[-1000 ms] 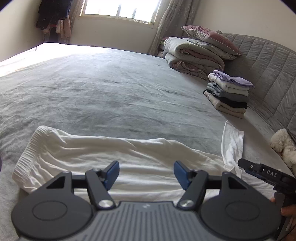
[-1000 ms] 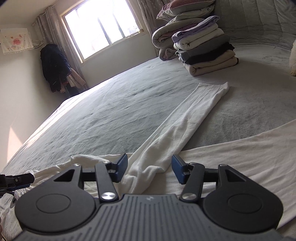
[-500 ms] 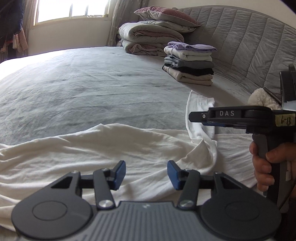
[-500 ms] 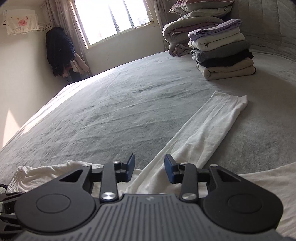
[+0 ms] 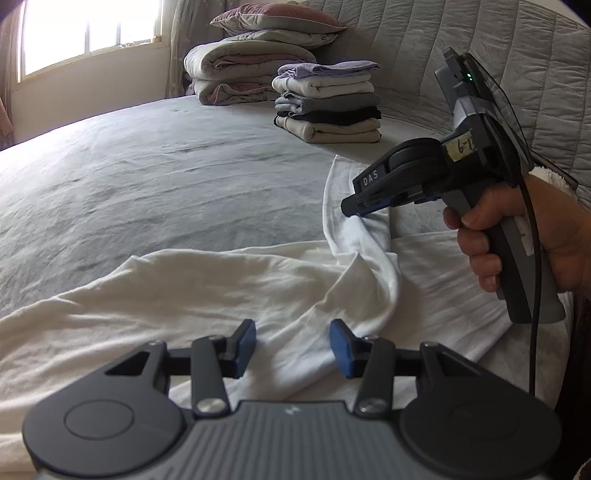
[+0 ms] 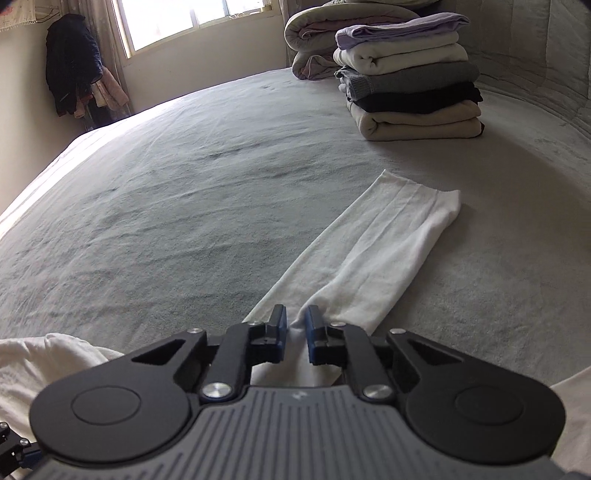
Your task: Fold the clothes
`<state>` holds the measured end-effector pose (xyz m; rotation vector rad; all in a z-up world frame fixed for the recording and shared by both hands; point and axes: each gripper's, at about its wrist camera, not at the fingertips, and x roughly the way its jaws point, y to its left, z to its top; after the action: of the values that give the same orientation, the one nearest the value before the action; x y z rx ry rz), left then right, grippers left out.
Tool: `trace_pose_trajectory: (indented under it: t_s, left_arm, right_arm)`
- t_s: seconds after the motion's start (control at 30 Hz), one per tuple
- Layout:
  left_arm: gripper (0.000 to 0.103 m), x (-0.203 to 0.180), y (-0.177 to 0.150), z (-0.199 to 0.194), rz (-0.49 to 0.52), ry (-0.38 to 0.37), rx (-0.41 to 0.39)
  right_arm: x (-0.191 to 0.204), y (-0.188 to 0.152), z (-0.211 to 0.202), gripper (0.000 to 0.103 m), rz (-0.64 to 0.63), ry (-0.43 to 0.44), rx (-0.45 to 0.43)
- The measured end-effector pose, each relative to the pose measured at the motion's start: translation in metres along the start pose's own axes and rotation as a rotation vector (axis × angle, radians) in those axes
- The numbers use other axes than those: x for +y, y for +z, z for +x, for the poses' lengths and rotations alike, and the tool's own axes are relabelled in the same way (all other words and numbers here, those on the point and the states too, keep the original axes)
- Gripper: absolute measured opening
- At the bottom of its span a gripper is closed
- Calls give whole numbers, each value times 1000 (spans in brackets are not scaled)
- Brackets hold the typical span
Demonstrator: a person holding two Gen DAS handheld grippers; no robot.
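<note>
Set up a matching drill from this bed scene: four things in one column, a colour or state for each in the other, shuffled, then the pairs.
Things:
1. white sleeve
2. top garment of the folded stack
3. bed cover
4. left claw

States:
A. lilac
B. pinched by the closing right claw
C. grey
D. pads apart over the white shirt

Pairs: 1-B, 2-A, 3-C, 4-D

One white garment point(image 5: 229, 291) — five folded clothes point(image 6: 410, 74) stacked — two tools point(image 5: 291, 341).
</note>
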<state>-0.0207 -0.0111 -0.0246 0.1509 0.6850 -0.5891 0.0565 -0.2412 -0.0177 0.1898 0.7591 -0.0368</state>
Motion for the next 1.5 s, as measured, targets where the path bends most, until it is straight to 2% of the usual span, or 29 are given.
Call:
trace_pose_trajectory:
  t_s: [0.07,0.17,0.2,0.37,0.5,0.53,0.63,0.7,0.9,1.07,1.27,1.5]
  left_arm:
    - [45,0,1,0,-9,-5,-4]
    - [43,0,3,-1,-31,-28,-21]
    - [42,0,4,0,-34,-36,-29]
    - [41,-4,6,6,-36,-64,-46]
    - [35,-6,4,12,-28,-75,-28]
    - [34,-6,4,13,-23,-74,-24]
    - [27,-6,4,14,-17,-68,-20]
    - [5,-5,5,15,-8,-59,-19]
    - [2,-3,7,4,9,-50,-54]
    - [2,-4,7,-16,36,-83,-105]
    - [2,-7,2,-36,85,-156,-141]
    - [2,-11,-8,-44,122,-252,-127]
  right_arm:
    - [-2,5,-3,9,-36,-13,16]
    - [-8,14,-9,13,-41,12,20]
    - [-11,18,-9,23,-24,40,21]
    - [-5,32,6,24,39,147,88]
    - [5,31,30,24,36,117,123]
    - [6,30,34,23,36,104,120]
    - [10,27,36,0,-11,39,92]
    - [7,27,34,0,-22,38,83]
    - [-10,33,-6,0,13,23,-28]
    - [-24,31,-56,0,-10,1,-125]
    - [-45,6,-97,0,13,-30,-147]
    - [-61,-35,-116,0,43,-85,-88]
